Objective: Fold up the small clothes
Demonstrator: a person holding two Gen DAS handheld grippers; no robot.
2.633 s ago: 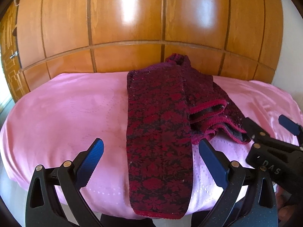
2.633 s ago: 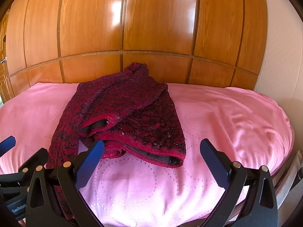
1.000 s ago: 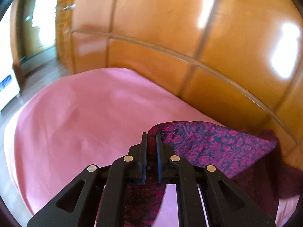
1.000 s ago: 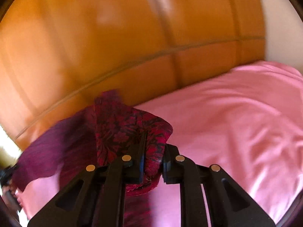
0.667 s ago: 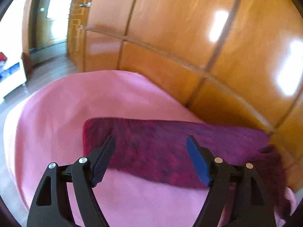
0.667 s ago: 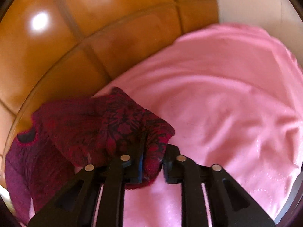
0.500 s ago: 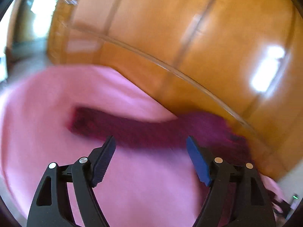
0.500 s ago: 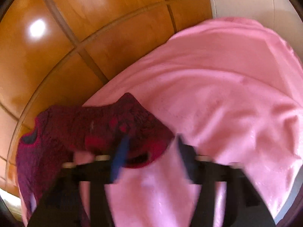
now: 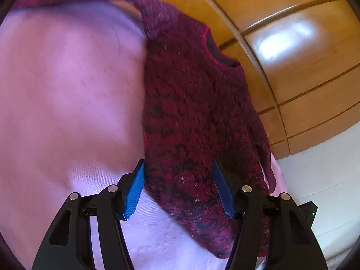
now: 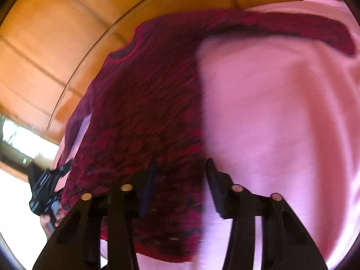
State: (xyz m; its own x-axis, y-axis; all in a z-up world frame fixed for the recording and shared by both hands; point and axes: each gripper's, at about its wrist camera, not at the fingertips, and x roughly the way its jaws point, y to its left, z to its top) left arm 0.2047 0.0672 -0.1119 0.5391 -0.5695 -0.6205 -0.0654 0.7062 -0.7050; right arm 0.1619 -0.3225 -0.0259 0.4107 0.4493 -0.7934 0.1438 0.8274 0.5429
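A dark red and black patterned sweater (image 9: 198, 117) lies spread flat on the pink bed cover (image 9: 67, 90), neck hole toward the wooden wall, one sleeve stretched out to the side. My left gripper (image 9: 178, 186) is open, its blue pads low over the sweater's lower body and holding nothing. In the right wrist view the same sweater (image 10: 144, 121) lies with its other sleeve stretched right. My right gripper (image 10: 180, 189) is open over the sweater's lower edge. The view is blurred. The left gripper (image 10: 45, 191) shows at the far left there.
A glossy wooden panelled wall (image 9: 292, 45) runs along the far edge of the bed. A white wall (image 9: 326, 180) is at the right in the left wrist view. Bare pink cover (image 10: 281, 123) stretches beside the sweater.
Both grippers let go of the sleeves, which now lie stretched out. They opened and swung back over the sweater's lower body. The sweater went from bunched to spread flat.
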